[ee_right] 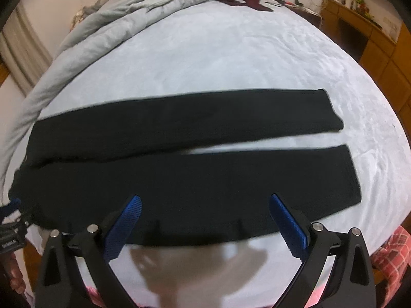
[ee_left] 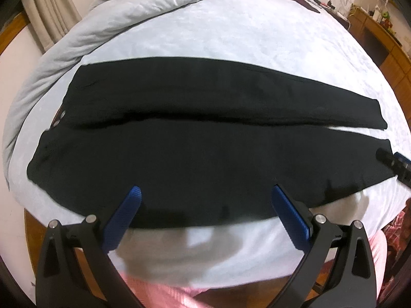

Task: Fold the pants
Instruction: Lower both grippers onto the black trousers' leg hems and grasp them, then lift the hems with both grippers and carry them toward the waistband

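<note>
With both your left gripper [ee_left: 205,192] and right gripper [ee_right: 205,201] spread wide and empty above the near leg of the pants [ee_left: 179,159], flat on the bed [ee_left: 231,30], a shallow pinch could snag only the top layer.

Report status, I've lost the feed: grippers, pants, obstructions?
Left gripper open, right gripper open, both empty. Pants flat on bed, legs apart, unfolded. Nothing on them.
</note>
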Available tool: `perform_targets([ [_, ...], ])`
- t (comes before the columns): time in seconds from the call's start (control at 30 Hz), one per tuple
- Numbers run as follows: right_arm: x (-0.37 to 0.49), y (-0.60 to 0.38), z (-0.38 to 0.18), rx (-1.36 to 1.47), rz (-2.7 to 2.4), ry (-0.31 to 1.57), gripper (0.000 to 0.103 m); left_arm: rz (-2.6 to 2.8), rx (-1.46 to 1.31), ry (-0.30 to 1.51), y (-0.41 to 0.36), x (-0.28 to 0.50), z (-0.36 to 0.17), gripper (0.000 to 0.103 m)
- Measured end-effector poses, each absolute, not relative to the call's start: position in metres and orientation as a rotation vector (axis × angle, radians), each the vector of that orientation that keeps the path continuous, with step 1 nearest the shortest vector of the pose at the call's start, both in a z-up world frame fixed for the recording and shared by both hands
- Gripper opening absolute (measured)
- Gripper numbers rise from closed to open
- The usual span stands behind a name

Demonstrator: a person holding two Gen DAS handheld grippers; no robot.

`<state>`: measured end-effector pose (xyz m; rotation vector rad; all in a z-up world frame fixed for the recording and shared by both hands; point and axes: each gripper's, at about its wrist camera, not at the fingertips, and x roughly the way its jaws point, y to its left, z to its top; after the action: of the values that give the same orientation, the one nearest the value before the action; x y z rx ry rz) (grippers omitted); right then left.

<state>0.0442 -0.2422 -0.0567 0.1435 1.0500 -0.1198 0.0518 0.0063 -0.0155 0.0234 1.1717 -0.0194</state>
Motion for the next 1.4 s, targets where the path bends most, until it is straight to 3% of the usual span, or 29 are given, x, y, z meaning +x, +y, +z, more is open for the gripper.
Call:
perform_targets([
  [0.53,0.195,-0.475,-0.096,0.24,-0.249,1.161,0.099,-0.126,-0.061,1.226,-0.07,0.212,-0.052,0.1],
  [0.73,0.229,-0.502,-0.131,0.228,-0.114,1.262,0.099,-0.162,-0.12,1.254,-0.101,0.252,-0.076,0.1],
  [0.9,0.246,-0.511,-0.151,0.226,-0.063,1.29,0.093,-0.175,-0.142,1.278,-0.121,0.269,-0.091,0.1],
  [0.93,0.247,-0.512,-0.151,0.233,-0.053,1.283,0.088,-0.179,-0.139,1.279,-0.125,0.268,-0.093,0.1],
  [1.0,0.244,-0.511,-0.147,0.219,-0.017,1.25,0.068,-0.188,-0.109,1.295,-0.131,0.272,-0.096,0.1],
  [1.07,0.241,-0.51,-0.142,0.179,0.001,1.233,0.033,-0.188,-0.063,1.304,-0.135,0.277,-0.099,0.1],
  [1.13,0.237,-0.512,-0.136,0.159,0.026,1.216,0.016,-0.188,-0.011,1.302,-0.139,0.285,-0.101,0.1],
  [1.4,0.222,-0.505,-0.107,0.143,0.144,1.15,0.014,-0.263,0.123,1.27,-0.16,0.302,-0.105,0.1],
])
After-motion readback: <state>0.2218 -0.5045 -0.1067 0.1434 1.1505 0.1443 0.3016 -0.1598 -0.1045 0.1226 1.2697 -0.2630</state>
